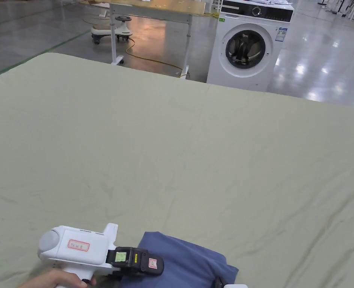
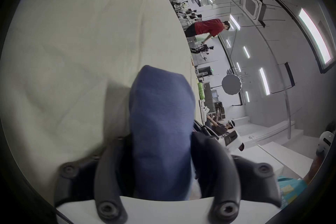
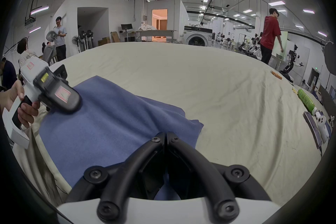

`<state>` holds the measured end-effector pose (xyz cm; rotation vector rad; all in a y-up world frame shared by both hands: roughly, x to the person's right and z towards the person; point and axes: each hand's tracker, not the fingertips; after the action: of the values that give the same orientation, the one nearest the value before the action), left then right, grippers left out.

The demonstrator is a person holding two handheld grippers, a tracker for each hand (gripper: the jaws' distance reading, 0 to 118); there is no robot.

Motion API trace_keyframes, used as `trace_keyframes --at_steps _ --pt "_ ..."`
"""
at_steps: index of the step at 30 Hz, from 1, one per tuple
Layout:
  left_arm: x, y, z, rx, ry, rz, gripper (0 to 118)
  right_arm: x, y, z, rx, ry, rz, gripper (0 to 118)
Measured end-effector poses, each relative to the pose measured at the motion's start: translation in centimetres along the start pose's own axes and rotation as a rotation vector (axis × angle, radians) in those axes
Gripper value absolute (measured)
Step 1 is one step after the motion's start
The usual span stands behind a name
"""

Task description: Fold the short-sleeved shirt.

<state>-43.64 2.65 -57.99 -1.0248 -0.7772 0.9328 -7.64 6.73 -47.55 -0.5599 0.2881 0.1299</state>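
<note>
**Operator:** I have the shirt [image 1: 180, 262] at the near edge of the bed sheet [image 1: 195, 150]. It's a blue, soft knit with a fine matte weave, bunched into a rounded, loosely folded bundle, not lying flat. The sheet under it is pale greenish-beige cotton, creased with shallow wrinkles all around the shirt.

**Observer:** What are the grippers doing?

**Operator:** My left gripper [image 2: 161, 146] has its two curved black plastic jaws spread, with a thick roll of the blue fabric standing up between them. Whether both jaws press on it, I cannot tell. In the head view its white moulded body and black nose [image 1: 137, 260] lie over the shirt's left edge, with my hand [image 1: 60, 279] on the grip.

**Observer:** And the right one?

**Operator:** My right gripper [image 3: 166, 135] has its jaws pressed together, tips meeting just over the shirt's near part. A sliver of blue shows low between the arms, but I can't say the tips pinch cloth.

**Observer:** Anything else near the shirt?

**Operator:** Far beyond the shirt, past the sheet's far edge, stands a white washing machine [image 1: 247, 48] with a round dark glass door, on a glossy grey floor [image 1: 322, 56]. To the shirt's right, well apart, a green bottle [image 3: 305, 99] lies on the sheet.
</note>
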Motion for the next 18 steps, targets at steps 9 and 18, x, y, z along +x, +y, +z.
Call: trace_keyframes --at_steps 9,18 --pt "2.0 -1.6 -0.3 0.036 0.038 -0.020 20 0.0 0.0 -0.1 0.002 0.003 0.017 0" --pt "5.9 -1.2 3.1 0.081 0.081 -0.062 17 0.7 2.6 1.3 0.068 -0.003 0.010 0"
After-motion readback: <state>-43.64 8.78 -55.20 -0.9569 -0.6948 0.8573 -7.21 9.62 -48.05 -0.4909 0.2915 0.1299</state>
